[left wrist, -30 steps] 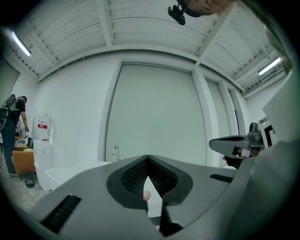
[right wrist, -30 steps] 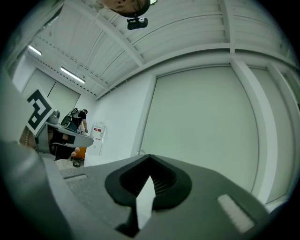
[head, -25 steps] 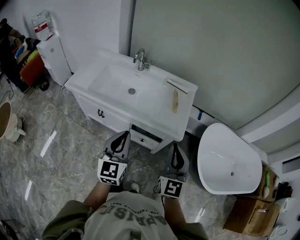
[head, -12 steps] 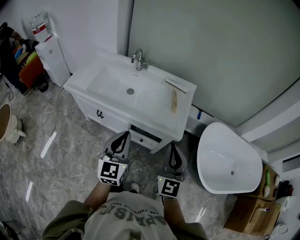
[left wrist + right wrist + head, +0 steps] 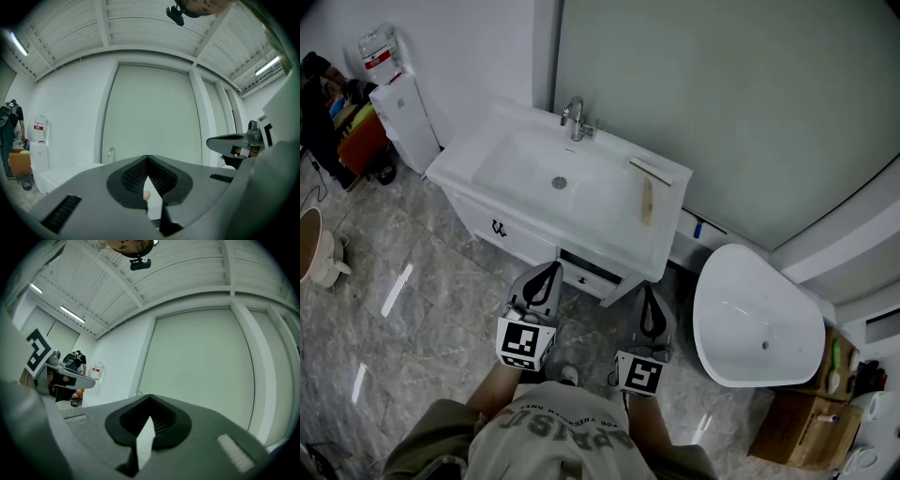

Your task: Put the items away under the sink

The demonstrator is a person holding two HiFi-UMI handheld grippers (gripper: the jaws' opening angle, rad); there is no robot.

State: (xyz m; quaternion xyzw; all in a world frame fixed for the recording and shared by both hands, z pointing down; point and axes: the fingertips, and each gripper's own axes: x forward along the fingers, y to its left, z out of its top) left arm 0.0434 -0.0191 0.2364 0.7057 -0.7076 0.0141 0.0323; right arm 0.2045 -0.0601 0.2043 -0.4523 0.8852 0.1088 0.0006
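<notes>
A white vanity sink (image 5: 511, 152) with a chrome faucet (image 5: 574, 118) stands against the wall. On its right counter lie a long wooden item (image 5: 647, 201) and a thin flat strip (image 5: 653, 169). The cabinet front below has a dark handle (image 5: 500, 227) at the left and a dark gap (image 5: 592, 265) near the right. My left gripper (image 5: 550, 270) and right gripper (image 5: 649, 293) are held side by side in front of the cabinet, pointing at it. Both are shut with nothing between the jaws. The left gripper view shows its tips (image 5: 147, 157) closed, and the right gripper view shows the same (image 5: 150, 397).
A white oval tub (image 5: 757, 319) stands on the floor at the right, with a cardboard box (image 5: 795, 431) beyond it. A water dispenser (image 5: 401, 108) and clutter are at the far left. A round beige object (image 5: 311, 242) lies on the marble floor.
</notes>
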